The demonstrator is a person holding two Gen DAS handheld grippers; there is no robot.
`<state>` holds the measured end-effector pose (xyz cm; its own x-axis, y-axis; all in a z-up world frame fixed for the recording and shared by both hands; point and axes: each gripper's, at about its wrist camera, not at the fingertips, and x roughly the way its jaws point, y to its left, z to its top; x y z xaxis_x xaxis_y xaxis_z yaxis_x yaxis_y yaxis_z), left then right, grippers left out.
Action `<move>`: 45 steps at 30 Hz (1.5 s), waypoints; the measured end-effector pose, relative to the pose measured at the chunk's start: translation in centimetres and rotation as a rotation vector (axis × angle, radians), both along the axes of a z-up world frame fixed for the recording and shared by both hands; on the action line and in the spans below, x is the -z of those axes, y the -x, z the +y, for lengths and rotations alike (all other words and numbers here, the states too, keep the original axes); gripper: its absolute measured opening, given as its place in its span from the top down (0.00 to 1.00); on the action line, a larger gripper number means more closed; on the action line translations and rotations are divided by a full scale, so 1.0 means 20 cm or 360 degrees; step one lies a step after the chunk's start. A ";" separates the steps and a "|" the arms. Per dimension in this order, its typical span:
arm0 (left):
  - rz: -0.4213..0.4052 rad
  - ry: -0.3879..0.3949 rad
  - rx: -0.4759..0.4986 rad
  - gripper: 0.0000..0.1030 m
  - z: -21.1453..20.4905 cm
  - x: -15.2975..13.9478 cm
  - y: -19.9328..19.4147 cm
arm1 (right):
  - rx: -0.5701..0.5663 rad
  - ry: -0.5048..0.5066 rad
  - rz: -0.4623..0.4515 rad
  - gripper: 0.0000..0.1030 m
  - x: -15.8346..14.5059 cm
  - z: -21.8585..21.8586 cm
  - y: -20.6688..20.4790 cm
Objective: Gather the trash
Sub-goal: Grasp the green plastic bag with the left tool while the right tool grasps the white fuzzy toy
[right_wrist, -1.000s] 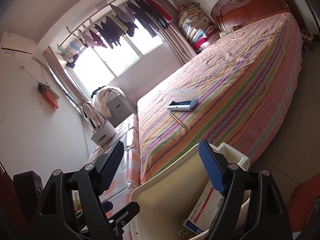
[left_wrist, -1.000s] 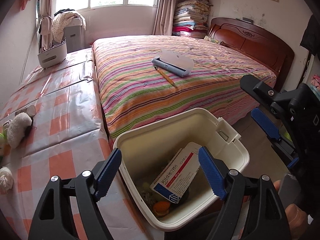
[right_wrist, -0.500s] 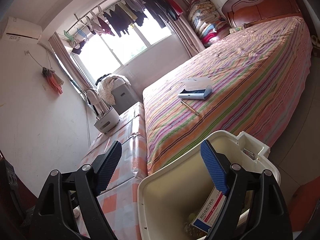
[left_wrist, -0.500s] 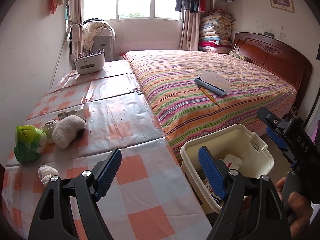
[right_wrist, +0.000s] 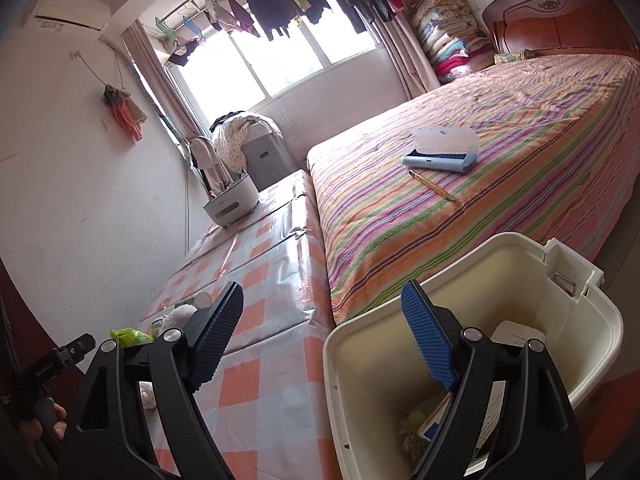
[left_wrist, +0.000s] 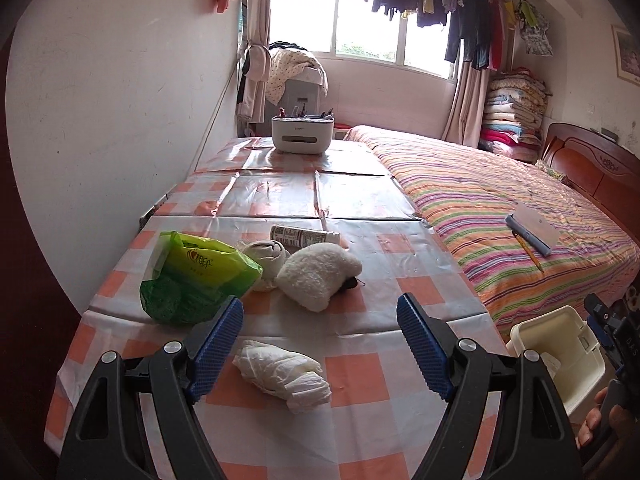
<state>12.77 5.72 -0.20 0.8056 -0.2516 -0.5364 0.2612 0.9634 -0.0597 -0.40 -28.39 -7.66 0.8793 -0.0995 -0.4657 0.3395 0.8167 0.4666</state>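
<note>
In the left wrist view my left gripper (left_wrist: pixel 320 344) is open above the checked table (left_wrist: pixel 360 200), with a crumpled white tissue (left_wrist: pixel 282 374) lying on the cloth between its fingers, untouched. Beyond it lie a green plastic bag (left_wrist: pixel 196 276), a white fluffy wad (left_wrist: pixel 316 274), a balled white cloth (left_wrist: pixel 266 256) and a small labelled tube (left_wrist: pixel 304 236). The cream bin (right_wrist: pixel 520 280) sits below the table's right edge; a medicine box (right_wrist: pixel 492 404) and scraps lie inside. My right gripper (right_wrist: pixel 324 340) hangs open and empty over the bin's near rim.
A striped bed (left_wrist: pixel 500 208) fills the right side, with a blue-and-white case (left_wrist: pixel 532 230) and a pencil (left_wrist: pixel 528 250) on it. A white desk organiser (left_wrist: pixel 302 134) stands at the table's far end. The wall runs along the table's left.
My left gripper swung left from over the bin to over the table, so the trash items came into view. The right gripper shifted slightly along the bin's rim.
</note>
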 end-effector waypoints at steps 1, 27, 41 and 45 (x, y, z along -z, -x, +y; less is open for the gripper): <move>-0.0026 0.0004 -0.0024 0.25 0.06 -0.01 -0.02 | -0.0012 0.0003 0.0004 0.22 0.00 0.02 -0.02; 0.0265 0.0149 -0.0086 0.25 0.61 0.24 -0.62 | -0.0380 0.0101 0.0136 0.20 -0.02 0.42 -0.40; 0.0416 0.0203 -0.0133 0.47 0.64 0.37 -0.73 | -0.0822 -0.0015 0.0356 0.18 0.00 0.84 -1.10; 0.0501 0.0262 -0.0173 0.74 0.68 0.41 -0.75 | -0.0813 -0.0056 0.0442 0.18 0.07 0.89 -1.25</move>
